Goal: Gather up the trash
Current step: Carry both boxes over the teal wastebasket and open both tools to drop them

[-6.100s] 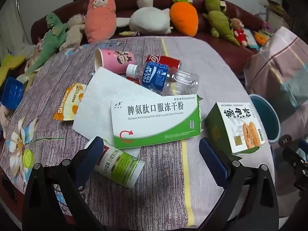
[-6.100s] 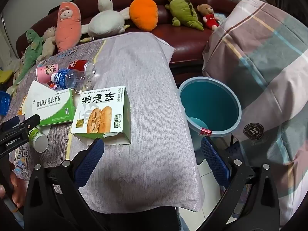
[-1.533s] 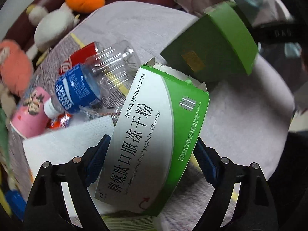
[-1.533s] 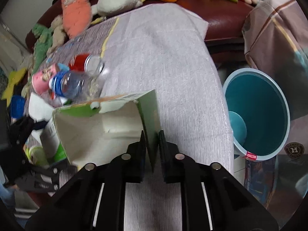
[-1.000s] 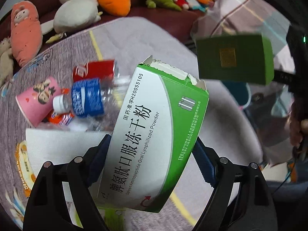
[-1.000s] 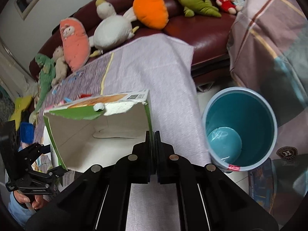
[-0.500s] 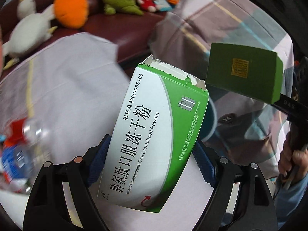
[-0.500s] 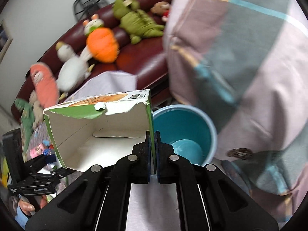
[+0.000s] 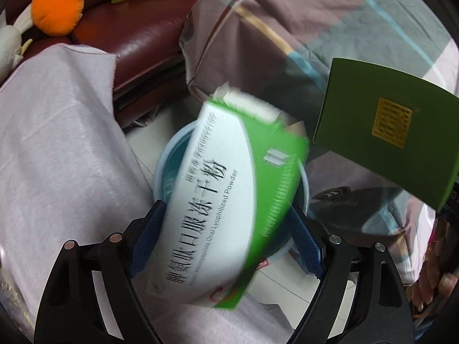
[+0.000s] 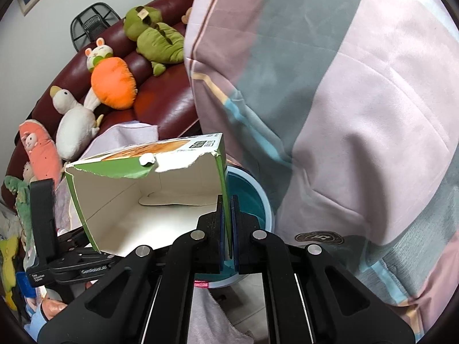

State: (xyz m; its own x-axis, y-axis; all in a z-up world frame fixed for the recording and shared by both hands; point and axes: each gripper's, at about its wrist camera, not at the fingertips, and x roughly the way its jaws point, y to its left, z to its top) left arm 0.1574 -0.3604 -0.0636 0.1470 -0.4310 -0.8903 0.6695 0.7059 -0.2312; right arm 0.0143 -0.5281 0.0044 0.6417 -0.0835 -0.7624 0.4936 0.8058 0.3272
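Left gripper point(image 9: 226, 246) wide, holding the medicine carton point(image 9: 226, 197) (light, crushable cardboard) by its long edges above the bin rim point(image 9: 160, 163). Right gripper point(image 10: 227, 223) pinches the torn snack box point(image 10: 149, 200) by one wall.

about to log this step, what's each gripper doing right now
left gripper: holding the white and green medicine box between its pads.
right gripper: shut on a wall of the torn green snack box.

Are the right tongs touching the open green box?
Touching. In the right wrist view the right tongs are closed on the side wall of the green box, pads pressed against both faces.
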